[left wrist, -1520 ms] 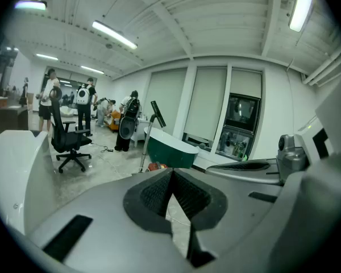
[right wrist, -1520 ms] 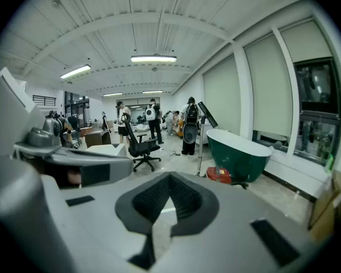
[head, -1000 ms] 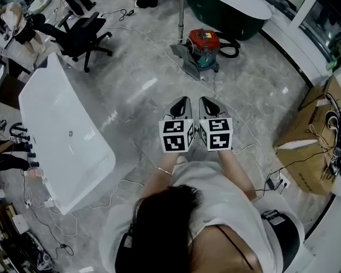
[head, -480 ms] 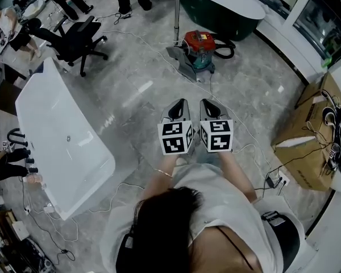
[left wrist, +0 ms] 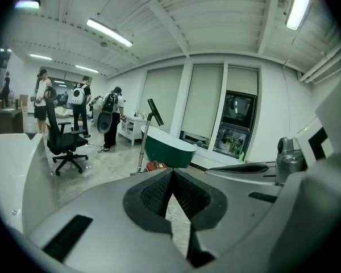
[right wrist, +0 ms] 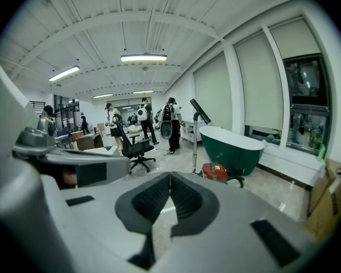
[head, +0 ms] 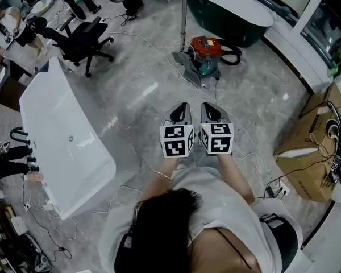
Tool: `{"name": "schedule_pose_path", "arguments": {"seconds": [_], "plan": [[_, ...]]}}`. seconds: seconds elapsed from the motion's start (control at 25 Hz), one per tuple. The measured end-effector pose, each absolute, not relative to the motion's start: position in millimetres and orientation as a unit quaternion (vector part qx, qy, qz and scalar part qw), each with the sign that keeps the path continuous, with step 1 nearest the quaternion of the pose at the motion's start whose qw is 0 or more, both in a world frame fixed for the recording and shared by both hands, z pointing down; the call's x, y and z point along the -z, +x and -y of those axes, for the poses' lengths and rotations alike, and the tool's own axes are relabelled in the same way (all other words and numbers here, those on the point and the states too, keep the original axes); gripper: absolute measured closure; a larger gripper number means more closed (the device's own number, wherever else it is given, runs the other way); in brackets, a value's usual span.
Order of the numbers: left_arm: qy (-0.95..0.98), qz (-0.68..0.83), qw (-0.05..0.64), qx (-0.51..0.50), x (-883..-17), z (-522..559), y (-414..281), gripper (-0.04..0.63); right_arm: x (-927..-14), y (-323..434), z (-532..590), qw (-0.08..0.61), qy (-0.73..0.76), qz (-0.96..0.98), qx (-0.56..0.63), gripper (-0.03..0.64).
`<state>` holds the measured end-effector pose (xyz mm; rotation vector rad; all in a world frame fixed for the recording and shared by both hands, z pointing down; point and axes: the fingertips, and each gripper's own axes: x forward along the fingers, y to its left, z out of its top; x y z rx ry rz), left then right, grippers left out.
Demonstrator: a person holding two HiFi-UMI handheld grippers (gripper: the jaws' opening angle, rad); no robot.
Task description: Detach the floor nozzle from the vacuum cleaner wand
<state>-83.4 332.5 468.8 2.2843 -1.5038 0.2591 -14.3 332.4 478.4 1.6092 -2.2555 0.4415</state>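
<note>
Head view: my left gripper (head: 181, 106) and right gripper (head: 208, 106) are carried side by side before me, each clenched on nothing, jaws pressed flat together. Since a second ago only the framing has drifted a little and the pair keeps its spacing. The floor nozzle (head: 188, 67) lies on the floor (head: 142, 95) at the foot of the upright wand (head: 183, 19), beside the red canister (head: 207, 47) and well ahead of both grippers. I judge the detachment not yet begun, since an approach and an opening of the jaws must come first.
</note>
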Motion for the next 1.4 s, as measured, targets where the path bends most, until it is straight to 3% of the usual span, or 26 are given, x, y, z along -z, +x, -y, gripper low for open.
{"name": "schedule_pose_path", "arguments": {"seconds": [1.16,1.4], "plan": [[0.793,0.564,0.213,-0.091,-476,-173,-34,0.592,-497,26,-166,0.179,0.518,0.816,-0.182,0.601],[0.788,0.571,0.213,-0.089,-477,-151,-18,0.592,-482,48,-134,0.153,0.521,0.824,-0.164,0.601]]}}
